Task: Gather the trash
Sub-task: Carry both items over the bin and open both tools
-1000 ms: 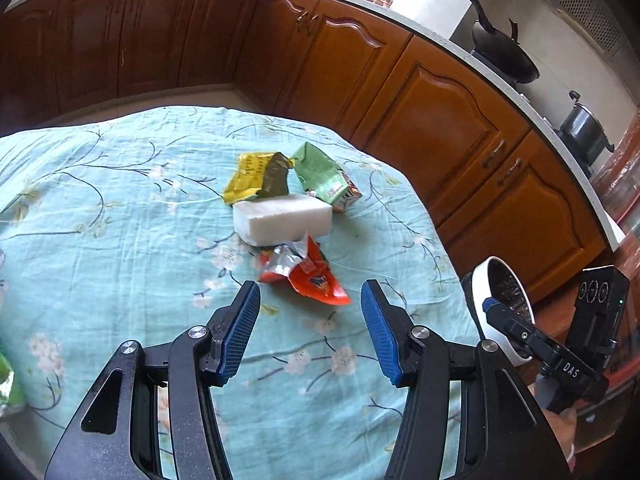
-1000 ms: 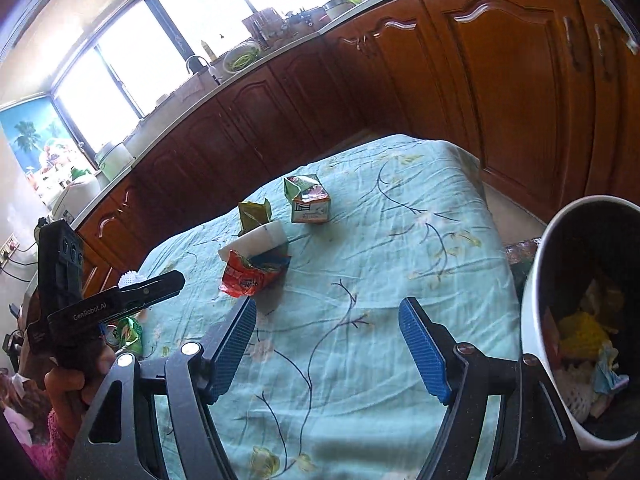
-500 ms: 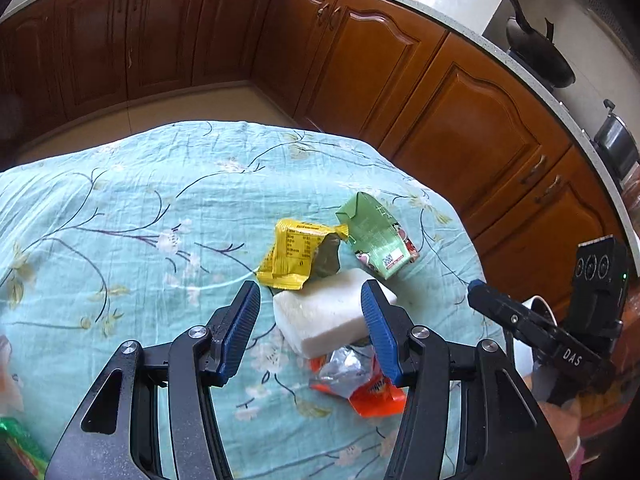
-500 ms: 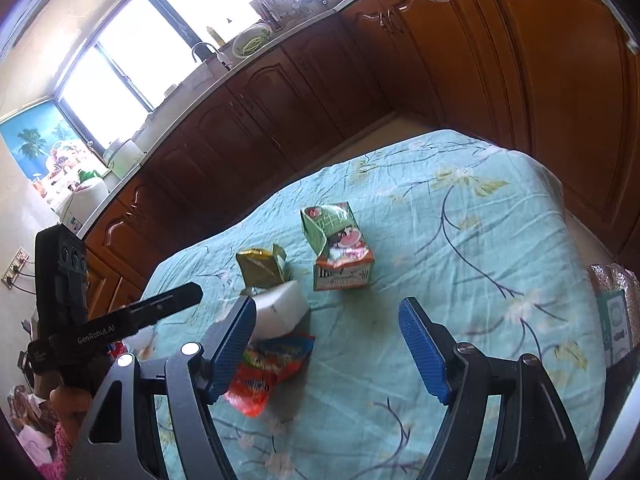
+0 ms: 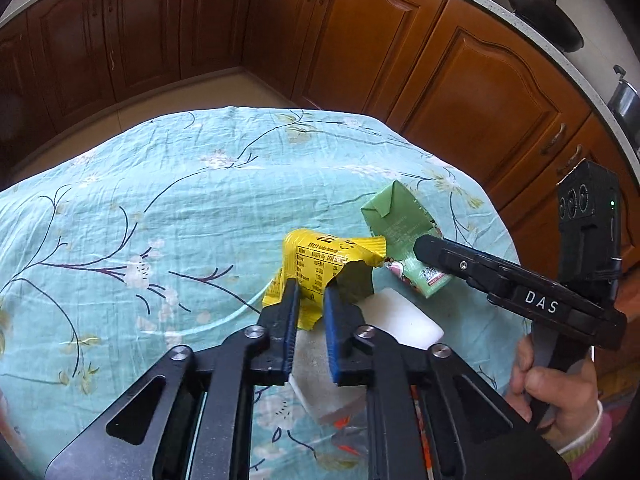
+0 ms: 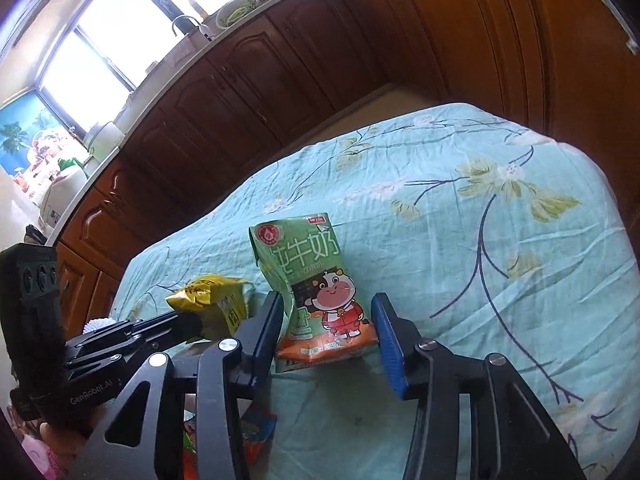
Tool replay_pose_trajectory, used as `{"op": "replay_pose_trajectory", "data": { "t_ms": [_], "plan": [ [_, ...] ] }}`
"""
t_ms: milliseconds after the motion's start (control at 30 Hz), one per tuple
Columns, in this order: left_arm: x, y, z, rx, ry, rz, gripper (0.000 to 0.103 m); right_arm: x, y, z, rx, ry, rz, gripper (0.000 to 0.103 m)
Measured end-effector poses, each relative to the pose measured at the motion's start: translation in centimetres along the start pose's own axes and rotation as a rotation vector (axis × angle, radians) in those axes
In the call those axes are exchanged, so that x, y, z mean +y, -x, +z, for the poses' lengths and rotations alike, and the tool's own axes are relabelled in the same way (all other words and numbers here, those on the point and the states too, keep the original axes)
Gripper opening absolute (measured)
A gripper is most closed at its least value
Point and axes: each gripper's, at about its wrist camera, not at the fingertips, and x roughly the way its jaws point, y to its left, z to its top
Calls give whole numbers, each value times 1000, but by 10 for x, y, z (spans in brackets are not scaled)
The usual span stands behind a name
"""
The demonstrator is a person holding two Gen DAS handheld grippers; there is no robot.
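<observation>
My left gripper (image 5: 311, 304) is shut on the lower edge of a yellow snack wrapper (image 5: 320, 260), which rests on the floral cloth. A green milk carton (image 5: 404, 236) lies just right of the wrapper. In the right wrist view the carton (image 6: 316, 292) sits between the blue pads of my right gripper (image 6: 330, 332); the jaws stand open around its lower end, close to both sides. The yellow wrapper (image 6: 212, 300) shows to its left. A white foam block (image 5: 400, 320) lies under my left gripper. A red wrapper (image 6: 256, 432) peeks out below.
The table (image 5: 160, 208) is covered with a light blue floral cloth and drops off at the far and right edges. Brown kitchen cabinets (image 5: 460, 80) ring the table. A black wok (image 5: 544, 12) sits on the counter at the upper right.
Both grippers moved forward and down onto the trash. The left one closed from open onto the yellow wrapper. The right one narrowed around the milk carton.
</observation>
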Motion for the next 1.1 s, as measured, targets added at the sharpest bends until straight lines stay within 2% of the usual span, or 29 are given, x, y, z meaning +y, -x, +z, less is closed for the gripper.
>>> {"op": "replay_pose_trajectory", "data": {
  "t_ms": [167, 433, 633, 900, 1100],
  "plan": [
    [-10, 16, -18, -2, -29, -30, 2, 1, 30, -23, -29, -8, 5, 46],
    [-37, 59, -63, -30, -34, -116, 1, -3, 111, -70, -126, -27, 25, 46],
    [-77, 87, -80, -61, -76, -199, 1, -12, 178, -103, -215, -38, -9, 46],
    [-138, 84, -103, -20, -158, -287, 1, -43, 251, -141, -306, -94, -93, 46],
    [-182, 76, -116, 20, -206, -329, 1, -71, 284, -167, -347, -144, -169, 46]
  ]
}}
